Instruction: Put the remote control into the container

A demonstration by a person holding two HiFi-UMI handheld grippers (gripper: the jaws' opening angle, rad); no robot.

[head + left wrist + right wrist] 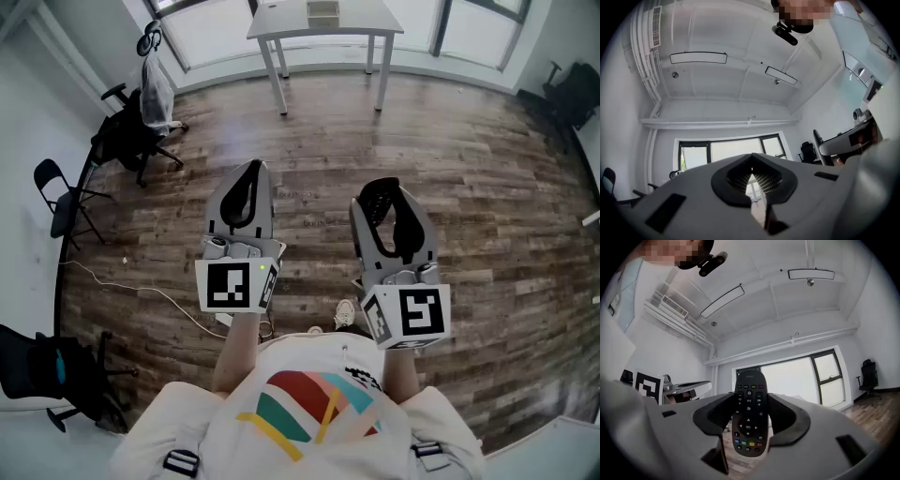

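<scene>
A black remote control (749, 413) stands upright between the jaws of my right gripper (749, 404), its buttons facing the camera. The two pads (785, 416) press on its sides. In the head view both grippers are held close in front of the person's chest, the right gripper (392, 186) beside the left gripper (251, 169). My left gripper (751, 174) has its jaw tips together and holds nothing. A small box-like container (322, 11) sits on a white table (281, 23) far across the room.
Wooden plank floor (319, 131) lies between the person and the table. Office chairs with bags (131, 131) and a folding chair (61, 202) stand at the left. A cable (141, 291) lies on the floor. Another black chair (572, 89) is at the right.
</scene>
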